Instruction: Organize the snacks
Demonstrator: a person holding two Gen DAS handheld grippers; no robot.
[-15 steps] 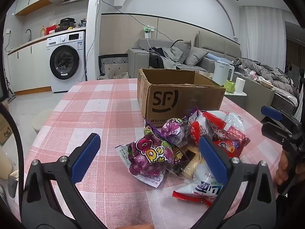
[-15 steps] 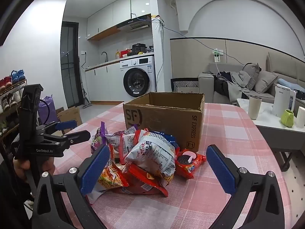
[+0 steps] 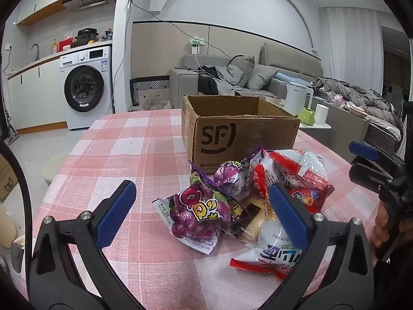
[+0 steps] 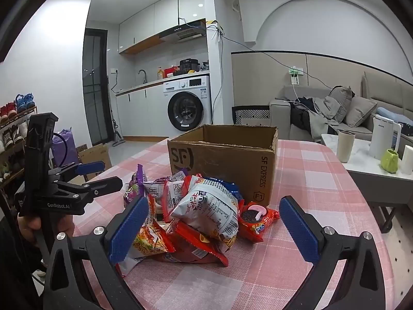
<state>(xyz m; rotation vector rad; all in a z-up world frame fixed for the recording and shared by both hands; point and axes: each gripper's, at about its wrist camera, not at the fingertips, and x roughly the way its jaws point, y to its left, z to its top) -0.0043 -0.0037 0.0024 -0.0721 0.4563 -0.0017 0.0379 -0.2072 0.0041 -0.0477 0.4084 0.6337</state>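
A pile of snack packets lies on the pink checked tablecloth (image 3: 129, 155) in front of an open cardboard SF box (image 3: 240, 134), which also shows in the right wrist view (image 4: 227, 160). A purple grape-candy bag (image 3: 198, 211) is nearest my left gripper (image 3: 204, 211), which is open and empty just above the pile's left side. A grey-white chip bag (image 4: 209, 201) and a red cookie packet (image 4: 255, 217) sit before my right gripper (image 4: 214, 230), open and empty. The right gripper shows at the right edge of the left wrist view (image 3: 371, 162); the left gripper shows at the left of the right wrist view (image 4: 87, 175).
A low white side table (image 4: 366, 165) with a kettle (image 4: 382, 137), a cup and a green mug stands right of the dining table. A washing machine (image 3: 87, 90), a sofa (image 3: 258, 77) and a shoe rack (image 4: 13, 118) lie beyond the table edges.
Both grippers stay open. The views have hardly shifted; the left gripper sits slightly closer to the pile.
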